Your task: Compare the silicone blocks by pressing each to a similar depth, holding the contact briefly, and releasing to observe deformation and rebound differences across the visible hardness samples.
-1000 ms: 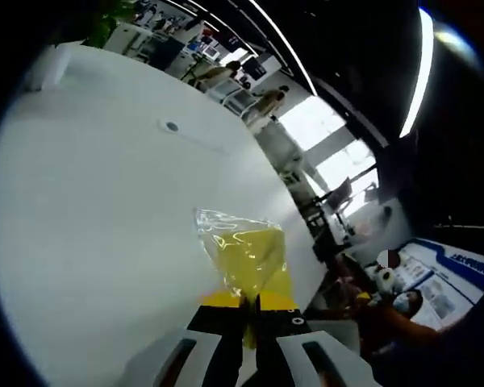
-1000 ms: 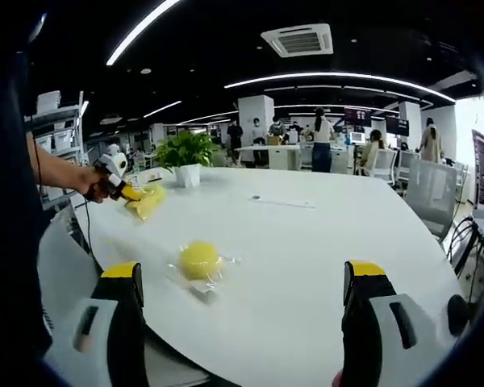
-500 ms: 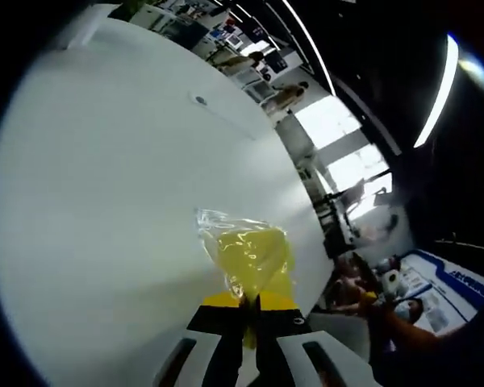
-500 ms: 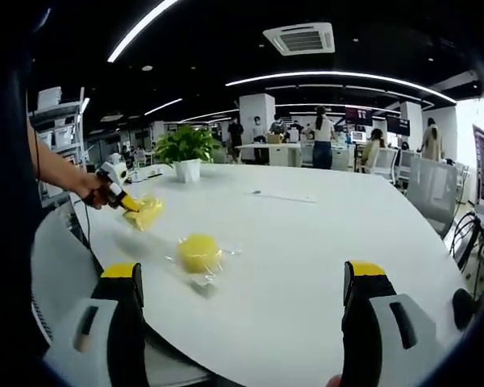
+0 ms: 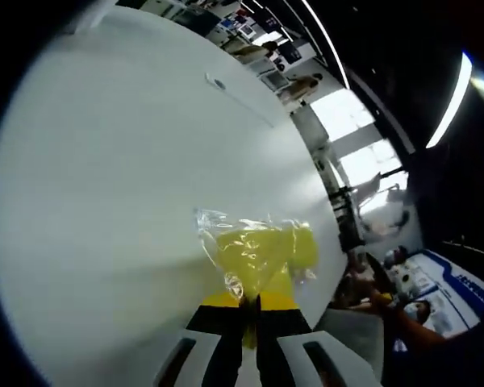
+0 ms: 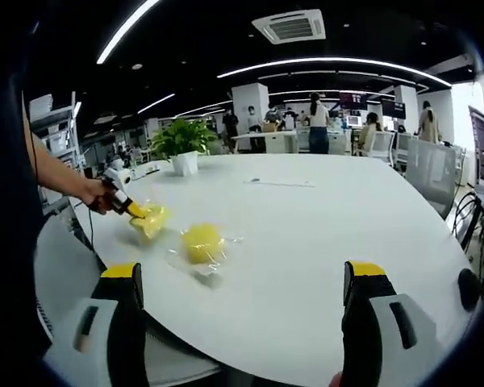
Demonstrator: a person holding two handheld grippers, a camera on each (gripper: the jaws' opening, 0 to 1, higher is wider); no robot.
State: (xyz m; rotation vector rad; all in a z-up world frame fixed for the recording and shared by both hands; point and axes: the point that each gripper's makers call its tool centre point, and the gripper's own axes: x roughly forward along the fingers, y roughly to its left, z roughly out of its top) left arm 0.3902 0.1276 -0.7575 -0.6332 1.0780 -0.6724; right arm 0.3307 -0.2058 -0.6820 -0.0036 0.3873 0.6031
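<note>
We've lowered the left gripper [image 6: 133, 210] and its bagged block [image 6: 149, 220] toward the table [image 6: 323, 234], nearer the round block [image 6: 202, 243].

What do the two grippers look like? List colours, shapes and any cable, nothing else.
Right gripper: two broad grey jaws with black inner faces, yellow caps at the tips and a dark slot in each grey side. Left gripper: the same grey body, black jaws and yellow tips. Seen in the right gripper view, it is a small white-and-black handheld unit with a thin dark cable hanging below.
</note>
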